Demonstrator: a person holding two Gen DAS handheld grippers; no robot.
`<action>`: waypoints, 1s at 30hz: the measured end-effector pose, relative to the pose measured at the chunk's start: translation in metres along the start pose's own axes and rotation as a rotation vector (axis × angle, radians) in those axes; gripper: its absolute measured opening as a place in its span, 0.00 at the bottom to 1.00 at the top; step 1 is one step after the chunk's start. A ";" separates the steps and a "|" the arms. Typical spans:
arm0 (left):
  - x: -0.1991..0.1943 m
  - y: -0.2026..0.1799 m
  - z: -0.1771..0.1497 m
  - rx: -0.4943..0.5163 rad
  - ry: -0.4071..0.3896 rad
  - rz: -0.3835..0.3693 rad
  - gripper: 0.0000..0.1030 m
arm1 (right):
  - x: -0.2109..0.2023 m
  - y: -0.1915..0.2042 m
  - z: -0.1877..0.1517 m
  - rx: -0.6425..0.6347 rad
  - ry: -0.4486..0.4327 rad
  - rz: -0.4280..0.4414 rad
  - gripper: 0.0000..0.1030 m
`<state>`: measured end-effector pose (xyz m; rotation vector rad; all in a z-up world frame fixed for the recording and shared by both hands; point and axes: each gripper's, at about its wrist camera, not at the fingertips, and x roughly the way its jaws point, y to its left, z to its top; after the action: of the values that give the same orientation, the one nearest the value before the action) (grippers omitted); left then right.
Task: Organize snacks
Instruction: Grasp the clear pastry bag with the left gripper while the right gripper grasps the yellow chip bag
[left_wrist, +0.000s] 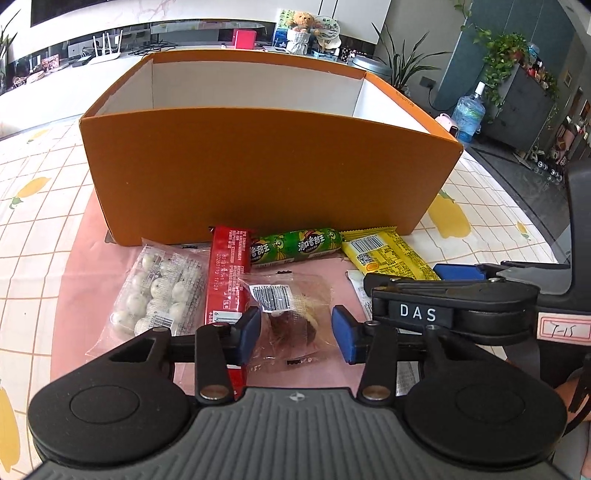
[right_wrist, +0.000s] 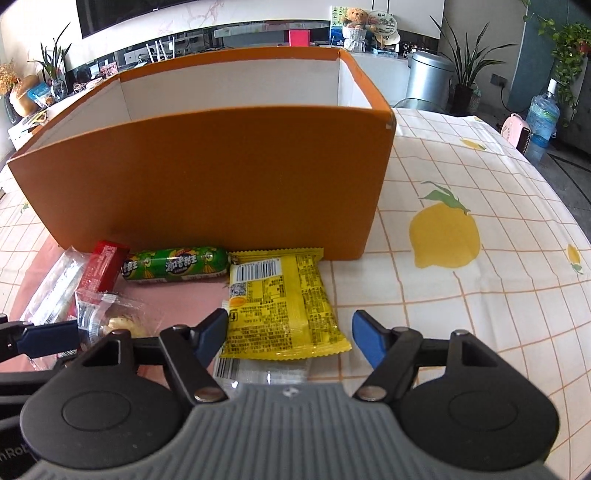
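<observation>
The left gripper (left_wrist: 295, 330) hangs low over the near end of a clear plastic packet holding a brown and cream pastry (left_wrist: 291, 317). Its blue-padded jaws stand partly open, one on each side of the packet; whether the pads actually press the wrapper I cannot tell (the film is crinkled and see-through just there).

The right gripper (right_wrist: 291, 334) is set wider apart, straddling the near end of a flat yellow foil snack packet printed with a barcode (right_wrist: 280, 306). Its left pad sits right at the packet's edge, the right pad stands clear of it — nothing is gripped.

Beyond both, on the far side of the snacks, stands a large orange cardboard box with white inner walls (left_wrist: 266, 173), open at the top. Only the upper part of its inside shows, so its contents cannot be made out.

The remaining snacks lie in a row against the box's near wall: a clear bag of white speckled balls (left_wrist: 159, 295) at the left, a long red wrapped bar (left_wrist: 227, 277) beside it, then a green sausage-shaped packet (left_wrist: 295, 245). All rest on a pink mat (left_wrist: 88, 236) over a checked tablecloth with yellow lemons (right_wrist: 480, 221).
</observation>
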<state>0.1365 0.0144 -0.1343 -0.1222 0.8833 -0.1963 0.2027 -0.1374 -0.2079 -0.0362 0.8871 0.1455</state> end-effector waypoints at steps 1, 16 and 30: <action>0.000 -0.001 0.000 0.000 -0.002 -0.002 0.50 | 0.000 0.000 0.000 0.000 0.001 0.004 0.65; 0.003 -0.001 -0.004 -0.007 0.002 -0.032 0.49 | -0.003 -0.001 -0.001 0.003 -0.013 -0.003 0.60; 0.000 -0.009 -0.007 0.030 -0.005 -0.019 0.38 | -0.020 -0.003 -0.004 0.007 -0.056 0.007 0.59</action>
<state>0.1301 0.0054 -0.1373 -0.1030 0.8740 -0.2274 0.1877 -0.1425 -0.1947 -0.0223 0.8315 0.1491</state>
